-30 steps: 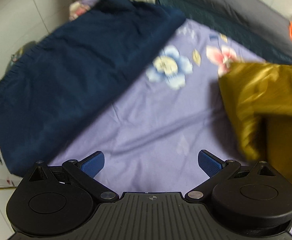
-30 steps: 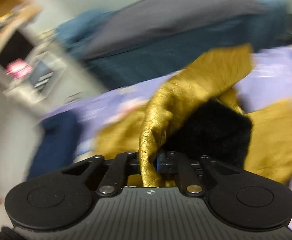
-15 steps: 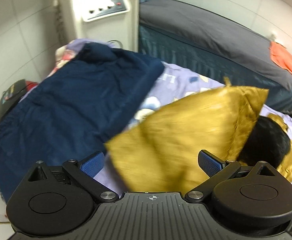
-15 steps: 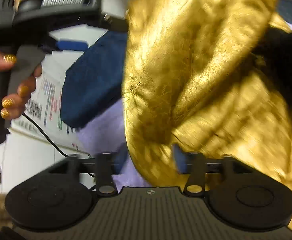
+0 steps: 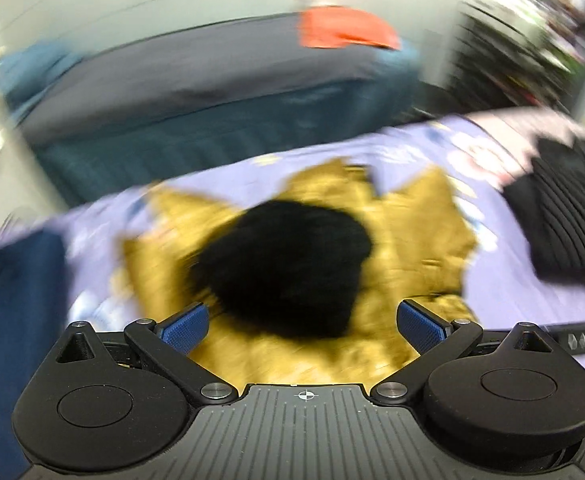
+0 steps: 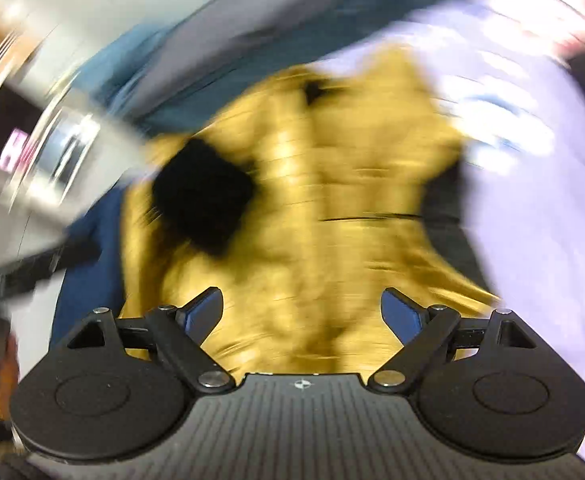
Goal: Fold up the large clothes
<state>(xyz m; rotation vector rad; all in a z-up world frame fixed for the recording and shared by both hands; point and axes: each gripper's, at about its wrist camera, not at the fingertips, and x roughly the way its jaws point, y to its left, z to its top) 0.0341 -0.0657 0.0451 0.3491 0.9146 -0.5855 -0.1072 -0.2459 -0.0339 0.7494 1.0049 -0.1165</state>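
A shiny gold garment [image 5: 420, 236] with a black furry patch [image 5: 288, 268] lies spread on the lilac flowered sheet [image 5: 492, 308]. My left gripper [image 5: 303, 326] is open and empty just above its near edge. In the right wrist view the gold garment [image 6: 344, 200] fills the middle, with the black patch [image 6: 204, 200] at its left. My right gripper [image 6: 303, 314] is open and empty over it. Both views are motion-blurred.
A navy garment [image 5: 16, 280] lies at the left of the sheet, also in the right wrist view [image 6: 88, 272]. A dark grey and teal bed [image 5: 196, 92] with an orange cloth [image 5: 344, 28] runs behind. The other gripper's black body [image 5: 564, 220] is at the right.
My right gripper has opened and let go of the gold garment, which now lies spread on the sheet. My left gripper has swung right, from the navy garment to over the gold one.
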